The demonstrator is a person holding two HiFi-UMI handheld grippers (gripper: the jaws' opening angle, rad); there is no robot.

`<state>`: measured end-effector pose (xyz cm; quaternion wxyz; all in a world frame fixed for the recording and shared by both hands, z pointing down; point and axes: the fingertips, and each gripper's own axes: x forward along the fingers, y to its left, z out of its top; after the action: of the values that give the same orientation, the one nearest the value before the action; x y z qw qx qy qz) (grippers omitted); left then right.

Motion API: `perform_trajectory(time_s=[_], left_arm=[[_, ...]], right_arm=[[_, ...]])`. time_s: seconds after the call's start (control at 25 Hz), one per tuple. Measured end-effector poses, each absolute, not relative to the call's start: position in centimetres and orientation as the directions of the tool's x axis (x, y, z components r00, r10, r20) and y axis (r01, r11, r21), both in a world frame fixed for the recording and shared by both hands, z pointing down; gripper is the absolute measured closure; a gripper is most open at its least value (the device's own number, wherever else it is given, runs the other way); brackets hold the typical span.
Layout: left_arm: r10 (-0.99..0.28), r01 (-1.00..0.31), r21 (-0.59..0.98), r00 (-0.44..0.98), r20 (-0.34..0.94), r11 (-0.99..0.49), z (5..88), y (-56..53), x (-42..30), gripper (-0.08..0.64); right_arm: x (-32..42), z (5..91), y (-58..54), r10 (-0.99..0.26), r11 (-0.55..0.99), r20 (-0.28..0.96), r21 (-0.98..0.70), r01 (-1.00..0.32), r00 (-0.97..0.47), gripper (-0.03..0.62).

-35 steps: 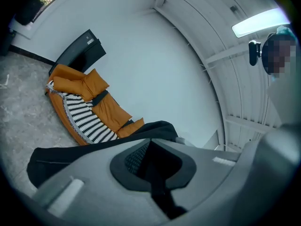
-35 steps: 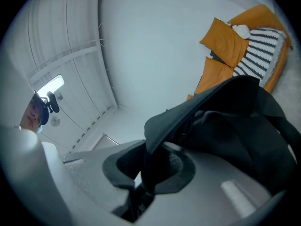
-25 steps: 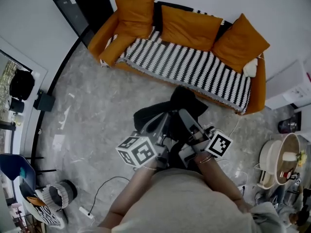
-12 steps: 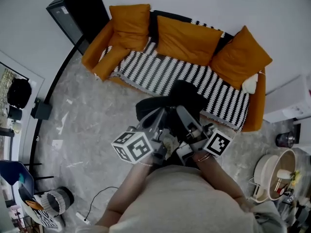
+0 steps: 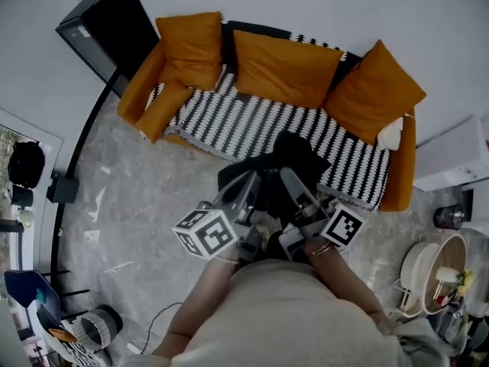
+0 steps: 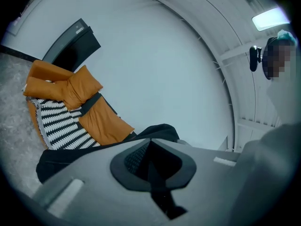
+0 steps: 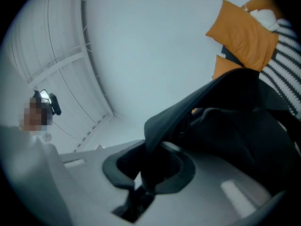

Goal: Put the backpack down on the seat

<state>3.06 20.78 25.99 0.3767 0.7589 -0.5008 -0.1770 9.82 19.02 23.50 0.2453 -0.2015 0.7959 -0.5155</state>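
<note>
A backpack (image 5: 294, 155) held aloft — not yet down.
It is clamped by the left gripper (image 5: 258, 180) and the right gripper (image 5: 286, 179); lowering onto the seat (image 5: 252, 121) remains.

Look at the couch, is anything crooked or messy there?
Yes. At the left end of the sofa, one orange cushion lies slanted and sticks out past the seat's front edge, while the other cushions lean neatly against the back. The black backpack is only being carried, not dropped.
</note>
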Motion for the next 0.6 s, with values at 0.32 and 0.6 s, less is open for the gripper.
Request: perform_trajectory(time_s=[0.32, 0.6], left_arm=[[-0.876, -0.591, 0.774, 0.472, 0.104, -0.227, 27.3, 11.5, 0.8, 0.554], [-0.859, -0.59, 0.766, 0.502, 0.1, -0.256, 26.6, 1.9, -4.3, 0.554]], right_arm=[[7.3, 25.0, 10.5, -0.602, 0.365, -0.163, -0.927, -0.088, -0.781, 0.54], [2.8, 24.9, 2.1, -0.634, 0.374, -0.163, -0.92, -0.115, -0.756, 0.541]])
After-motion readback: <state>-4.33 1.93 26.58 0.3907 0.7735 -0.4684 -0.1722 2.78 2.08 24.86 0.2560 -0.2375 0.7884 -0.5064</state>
